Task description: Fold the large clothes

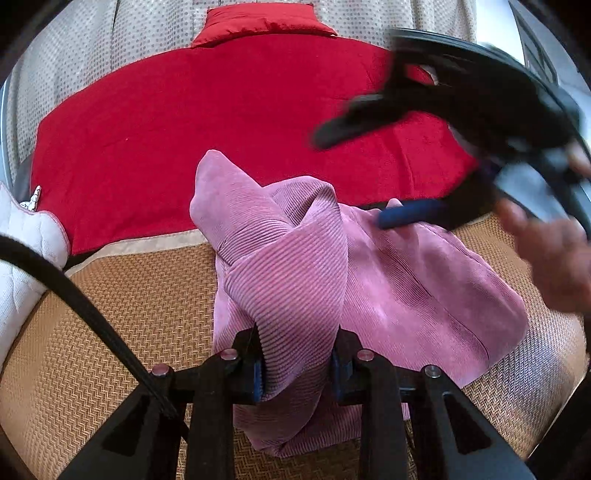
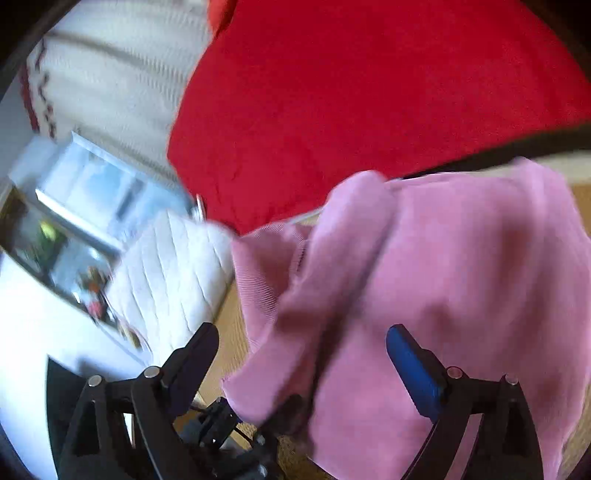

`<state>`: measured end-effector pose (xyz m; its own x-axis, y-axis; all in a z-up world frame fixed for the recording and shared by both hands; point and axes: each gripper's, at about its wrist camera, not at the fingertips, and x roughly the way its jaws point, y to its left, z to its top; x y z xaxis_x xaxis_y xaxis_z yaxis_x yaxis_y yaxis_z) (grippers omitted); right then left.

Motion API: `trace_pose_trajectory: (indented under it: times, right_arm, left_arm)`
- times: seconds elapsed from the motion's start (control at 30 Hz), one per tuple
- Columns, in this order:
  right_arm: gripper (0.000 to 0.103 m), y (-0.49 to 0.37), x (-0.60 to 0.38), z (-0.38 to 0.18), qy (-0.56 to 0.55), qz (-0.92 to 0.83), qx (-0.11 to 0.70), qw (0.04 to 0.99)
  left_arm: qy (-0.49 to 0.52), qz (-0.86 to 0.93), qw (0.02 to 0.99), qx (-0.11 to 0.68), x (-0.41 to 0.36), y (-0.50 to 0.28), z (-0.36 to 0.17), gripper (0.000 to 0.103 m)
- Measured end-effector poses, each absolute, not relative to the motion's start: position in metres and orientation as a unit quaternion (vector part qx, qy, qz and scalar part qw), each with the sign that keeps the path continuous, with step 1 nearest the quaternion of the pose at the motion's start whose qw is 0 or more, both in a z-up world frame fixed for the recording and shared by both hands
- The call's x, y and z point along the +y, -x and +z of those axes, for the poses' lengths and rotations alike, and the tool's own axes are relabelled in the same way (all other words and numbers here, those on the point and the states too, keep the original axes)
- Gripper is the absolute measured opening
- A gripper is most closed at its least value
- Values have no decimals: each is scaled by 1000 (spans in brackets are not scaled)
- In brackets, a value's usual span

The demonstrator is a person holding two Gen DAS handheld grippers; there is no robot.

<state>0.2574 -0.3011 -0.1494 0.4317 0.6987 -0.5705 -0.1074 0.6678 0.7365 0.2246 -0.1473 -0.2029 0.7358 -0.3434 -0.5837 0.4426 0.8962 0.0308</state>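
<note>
A pink ribbed garment (image 1: 388,280) lies bunched on a woven tan mat (image 1: 110,332). My left gripper (image 1: 295,365) is shut on a raised fold of the pink garment, lifting it a little. My right gripper (image 1: 369,177) shows blurred at the upper right in the left wrist view, jaws spread wide, one blue pad (image 1: 410,216) touching the garment's far edge. In the right wrist view the right gripper (image 2: 303,347) is open and empty, with the pink garment (image 2: 461,277) hanging just ahead of its fingers. This view is motion-blurred.
A red blanket (image 1: 221,129) covers the bed beyond the mat, with a red pillow (image 1: 258,22) at the back. A white quilted cushion (image 1: 22,243) sits at the left. A person's hand (image 1: 554,258) holds the right gripper. A mirror or cabinet (image 2: 74,229) is at the left.
</note>
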Motion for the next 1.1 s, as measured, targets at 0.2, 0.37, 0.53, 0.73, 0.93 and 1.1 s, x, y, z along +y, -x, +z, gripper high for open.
trace_pose_trajectory:
  times: [0.2, 0.37, 0.53, 0.73, 0.93, 1.1]
  right_arm:
    - [94, -312, -243, -144, -262, 282, 531, 755]
    - [93, -336, -189, -141, -120, 247, 571, 774]
    - [26, -338, -199, -164, -78, 216, 600, 767]
    - [17, -303, -254, -112, -108, 228, 502, 827]
    - [16, -261, -360, -78, -147, 196, 428, 870]
    - [16, -259, -455, -133, -206, 128, 451, 859]
  left_arm:
    - [-95, -213, 929, 288, -138, -205, -202, 27]
    - [-106, -215, 929, 281, -132, -198, -199, 27]
    - [-118, -222, 929, 270, -140, -182, -190, 27]
    - [-92, -284, 927, 227, -164, -159, -146, 27]
    - [-91, -384, 894, 213, -247, -141, -130, 27]
    - [-100, -453, 845, 266, -285, -145, -158, 34]
